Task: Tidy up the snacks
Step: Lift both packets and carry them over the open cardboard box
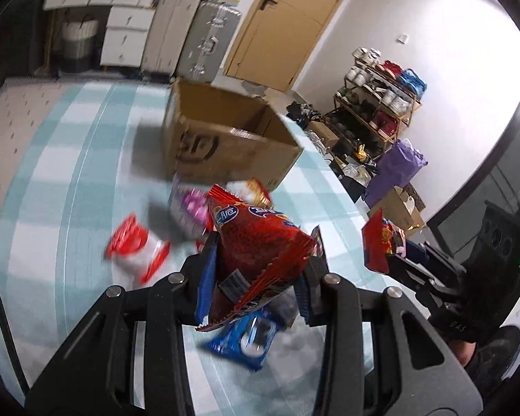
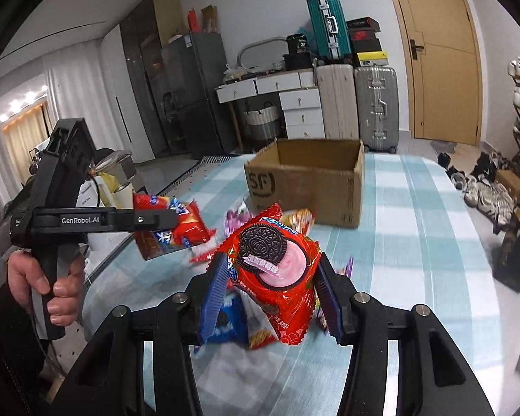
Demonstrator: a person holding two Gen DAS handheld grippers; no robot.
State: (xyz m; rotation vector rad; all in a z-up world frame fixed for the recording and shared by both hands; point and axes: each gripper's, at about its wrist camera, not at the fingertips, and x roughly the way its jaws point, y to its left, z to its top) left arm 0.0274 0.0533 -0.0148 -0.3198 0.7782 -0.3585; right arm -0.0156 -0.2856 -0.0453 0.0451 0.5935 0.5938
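The left gripper (image 1: 260, 260) is clamped on a crinkly red snack packet (image 1: 260, 242), whose lower end hides between the blue ridged pads, and the right gripper (image 2: 270, 277) is clamped on a glossy red Oreo packet (image 2: 277, 270). Below them, loose snacks (image 1: 135, 249) on the checked tablecloth (image 2: 416, 242) are motion-blurred and hard to identify. Beyond stands the open cardboard box (image 2: 308, 180), with bare cloth along the table's right edge.

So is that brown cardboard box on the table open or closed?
Open. The cardboard box has no lid across its top, and its inner walls show in both views. Whether anything lies at the bottom cannot be told.
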